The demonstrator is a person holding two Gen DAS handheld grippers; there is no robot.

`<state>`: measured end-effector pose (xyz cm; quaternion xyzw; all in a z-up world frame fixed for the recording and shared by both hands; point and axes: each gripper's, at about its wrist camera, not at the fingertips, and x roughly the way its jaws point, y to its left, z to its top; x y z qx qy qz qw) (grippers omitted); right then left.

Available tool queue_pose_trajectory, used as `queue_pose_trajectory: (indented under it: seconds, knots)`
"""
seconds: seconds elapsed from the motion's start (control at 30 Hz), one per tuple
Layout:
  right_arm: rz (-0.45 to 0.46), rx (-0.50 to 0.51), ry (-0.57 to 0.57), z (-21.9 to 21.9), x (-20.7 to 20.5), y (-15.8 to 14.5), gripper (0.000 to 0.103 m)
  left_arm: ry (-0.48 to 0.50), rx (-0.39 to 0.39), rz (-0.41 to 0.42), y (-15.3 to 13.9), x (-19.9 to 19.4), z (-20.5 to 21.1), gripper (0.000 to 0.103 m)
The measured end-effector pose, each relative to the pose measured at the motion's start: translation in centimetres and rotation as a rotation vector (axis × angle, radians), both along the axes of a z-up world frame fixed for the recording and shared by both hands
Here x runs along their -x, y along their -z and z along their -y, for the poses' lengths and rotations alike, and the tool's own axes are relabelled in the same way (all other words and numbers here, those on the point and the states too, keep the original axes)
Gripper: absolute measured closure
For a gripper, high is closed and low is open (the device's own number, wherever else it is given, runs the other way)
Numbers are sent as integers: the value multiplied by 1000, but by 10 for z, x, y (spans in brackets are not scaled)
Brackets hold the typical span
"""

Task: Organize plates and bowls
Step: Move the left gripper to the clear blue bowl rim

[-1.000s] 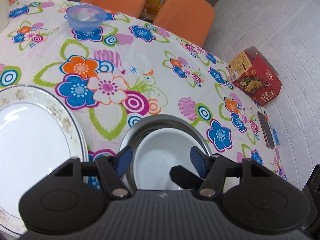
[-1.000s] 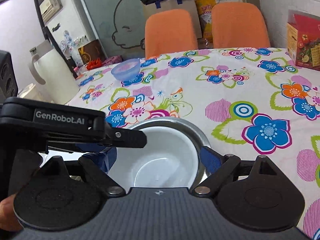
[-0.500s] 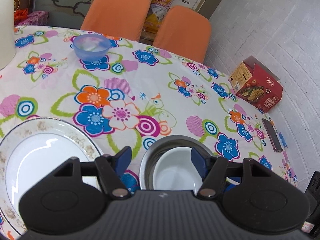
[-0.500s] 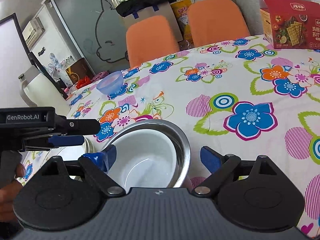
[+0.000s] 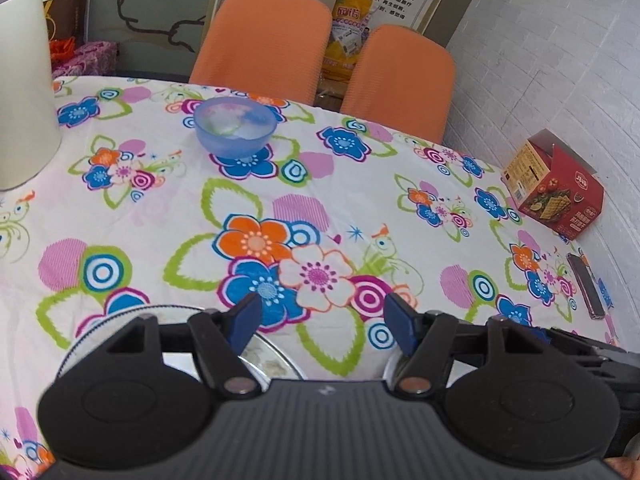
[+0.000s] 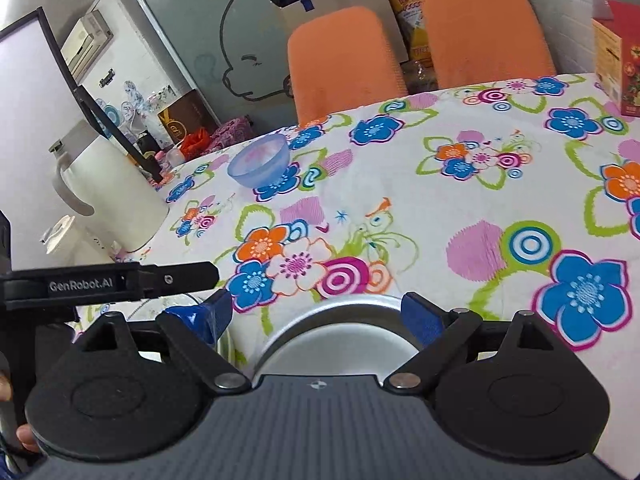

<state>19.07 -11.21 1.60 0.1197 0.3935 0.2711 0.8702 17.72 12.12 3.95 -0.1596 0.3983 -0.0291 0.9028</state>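
The table (image 5: 168, 216) with its flowered cloth holds everything. At its near edge lies the plate (image 5: 276, 364), and just right of the plate stands the metal bowl (image 6: 340, 320), probably gathered there for stacking. The blue bowl (image 5: 235, 127) sits well beyond the plate, seemingly not yet collected. Left gripper (image 5: 322, 322) and right gripper (image 6: 316, 312) hover near the plate, jaws wide, empty.

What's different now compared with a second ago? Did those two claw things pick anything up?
Both pulled back from the nested bowls. The left gripper and right gripper are open and hold nothing. The steel bowl, central before, now shows only as a rim at the bottom of the right view, and little of the plate remains visible. The blue bowl and cracker box stayed put.
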Motion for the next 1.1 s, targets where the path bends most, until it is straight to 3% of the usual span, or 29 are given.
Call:
queue_pose_trajectory:
  seconds: [0.17,0.33,0.67,0.9,1.1]
  knots:
    - [-63,-24,-80,-32,-34,-6,24,-38,-11,-8,3,-17,-27,37]
    - [-38,65,-127,-65,-59,-7,24,-71,-19,-26,8,-33,-51,37]
    - [-6,146,-168,-105,-102,-5,24,-115,-4,-39,16,-66,-93,37]
    - [46,179,-134,-132,-154,-6,24,-177,64,-40,14,-125,-127,36]
    - [102,263,-133,-159,-194,6,24,-223,53,-50,18,-182,-137,35]
